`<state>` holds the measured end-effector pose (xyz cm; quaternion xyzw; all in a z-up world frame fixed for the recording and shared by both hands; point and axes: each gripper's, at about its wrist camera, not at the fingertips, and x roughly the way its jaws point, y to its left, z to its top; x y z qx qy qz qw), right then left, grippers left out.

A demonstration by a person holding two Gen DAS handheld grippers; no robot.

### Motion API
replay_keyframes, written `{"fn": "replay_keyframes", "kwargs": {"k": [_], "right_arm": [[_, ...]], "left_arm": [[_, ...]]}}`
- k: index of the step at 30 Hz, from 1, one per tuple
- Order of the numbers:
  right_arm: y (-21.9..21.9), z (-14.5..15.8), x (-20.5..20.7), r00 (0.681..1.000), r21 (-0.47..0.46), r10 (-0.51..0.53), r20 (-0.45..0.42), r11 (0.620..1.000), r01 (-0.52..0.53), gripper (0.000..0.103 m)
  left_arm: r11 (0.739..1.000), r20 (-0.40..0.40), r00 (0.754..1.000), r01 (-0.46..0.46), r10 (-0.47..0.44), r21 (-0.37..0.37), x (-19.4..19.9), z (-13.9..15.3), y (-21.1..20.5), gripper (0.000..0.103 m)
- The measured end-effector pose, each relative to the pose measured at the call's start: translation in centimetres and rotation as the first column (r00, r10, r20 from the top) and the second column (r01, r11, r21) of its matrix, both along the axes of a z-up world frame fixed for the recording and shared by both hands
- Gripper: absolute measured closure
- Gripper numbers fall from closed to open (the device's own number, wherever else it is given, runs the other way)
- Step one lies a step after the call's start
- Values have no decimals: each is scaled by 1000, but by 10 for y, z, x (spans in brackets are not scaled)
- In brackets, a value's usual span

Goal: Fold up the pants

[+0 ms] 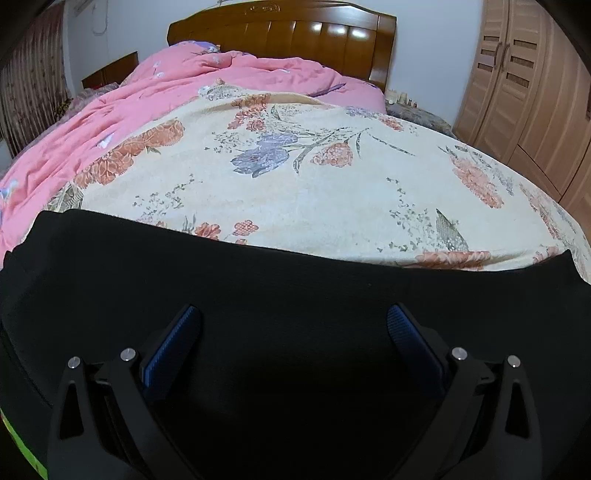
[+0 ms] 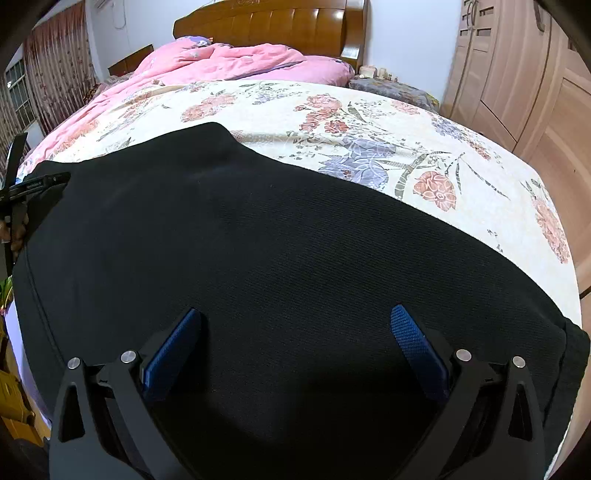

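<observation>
Your right tongs [image 2: 293, 325] stand with jaws wide apart above the black knit fabric pants [image 2: 258, 240]. The pants lie spread flat on the cream floral bedspread [image 2: 369, 122]. A crumpled pink quilt [image 2: 229, 61] lies near the brown wooden headboard [image 2: 280, 26].

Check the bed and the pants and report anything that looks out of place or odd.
Nothing stands out. The black pants lie flat on the floral bedspread, with no visible bunching. Both the left gripper and the right gripper hover open over them. The pink quilt is rumpled near the headboard.
</observation>
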<state>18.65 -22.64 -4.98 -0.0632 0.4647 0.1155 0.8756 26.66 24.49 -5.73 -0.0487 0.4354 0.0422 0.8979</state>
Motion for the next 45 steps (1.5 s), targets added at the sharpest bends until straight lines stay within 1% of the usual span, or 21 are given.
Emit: {"fn": "replay_keyframes", "kwargs": {"k": [3, 13, 16, 19, 21, 22, 24, 25, 27, 28, 29, 32, 34, 35, 36, 37, 38, 39, 40, 43, 45], "right_arm": [[-1, -1, 2, 1000, 1, 0, 0, 1000, 0, 4], [-2, -1, 1, 1000, 5, 1, -1, 1000, -1, 4], [-2, -1, -7, 1000, -19, 19, -4, 1000, -19, 4], [-9, -1, -17, 1000, -19, 1, -15, 1000, -1, 4], [-6, 1, -21, 998, -56, -32, -46, 998, 29, 4], [1, 6, -22, 995, -108, -71, -67, 992, 64, 4], [19, 17, -19, 989, -184, -136, -55, 975, 124, 4], [33, 25, -17, 990, -184, -138, -32, 974, 130, 4], [88, 42, -11, 1000, -80, 17, -6, 997, -17, 4], [110, 44, -9, 997, -66, 80, 3, 995, -80, 4], [153, 45, -3, 986, -82, 168, 19, 983, -166, 4], [233, 33, 12, 947, -91, 320, 5, 944, -318, 4], [275, 23, 19, 927, -81, 375, -15, 923, -375, 4], [298, 14, 21, 908, -79, 418, -30, 905, -419, 4], [309, 6, 22, 898, -101, 437, -41, 893, -439, 4], [315, -1, 23, 897, -135, 438, -56, 887, -442, 4], [314, -8, 25, 897, -115, 438, -54, 890, -442, 4], [304, -10, 28, 899, -59, 435, -43, 897, -437, 4], [297, -11, 29, 894, -34, 448, -34, 893, -449, 4], [286, -11, 31, 892, -33, 452, -29, 891, -452, 4], [287, -13, 28, 895, -54, 446, -33, 893, -447, 4]], "left_arm": [[1000, -4, 1000, -1, 1, 13, 2, -1, -2, 2], [1000, -1, 1000, -2, 2, 3, 0, -1, -2, 2], [1000, -1, 1000, -2, 2, 0, 0, -1, -1, 2], [1000, -1, 1000, -3, 3, -7, 0, -1, 0, 2], [1000, 0, 1000, -6, 6, -15, 0, -1, 1, 2], [1000, -1, 1000, -9, 9, -19, 1, -2, 2, 2], [1000, -6, 1000, -12, 12, -19, 2, -2, 2, 2], [1000, -11, 1000, -14, 14, -14, 3, -3, 1, 1], [1000, -15, 1000, -16, 15, -5, 4, -3, 0, 1], [1000, -15, 1000, -16, 15, -6, 3, -3, 0, 1], [1000, -15, 1000, -16, 15, -9, 4, -3, 0, 1], [1000, -19, 1000, -17, 16, -15, 4, -3, 0, 1], [1000, -22, 1000, -18, 17, -20, 5, -4, 1, 1], [1000, -23, 1000, -18, 17, -26, 5, -4, 2, 1], [999, -26, 1000, -17, 16, -38, 5, -5, 3, 1], [999, -28, 1000, -15, 14, -51, 6, -5, 5, 1], [998, -27, 1000, -15, 13, -61, 6, -6, 7, 1], [998, -26, 1000, -14, 12, -65, 5, -5, 8, 1], [997, -21, 1000, -13, 12, -73, 5, -5, 9, 1], [997, -14, 1000, -12, 11, -81, 4, -4, 9, 1], [997, -11, 1000, -13, 12, -81, 3, -4, 9, 2]]}}
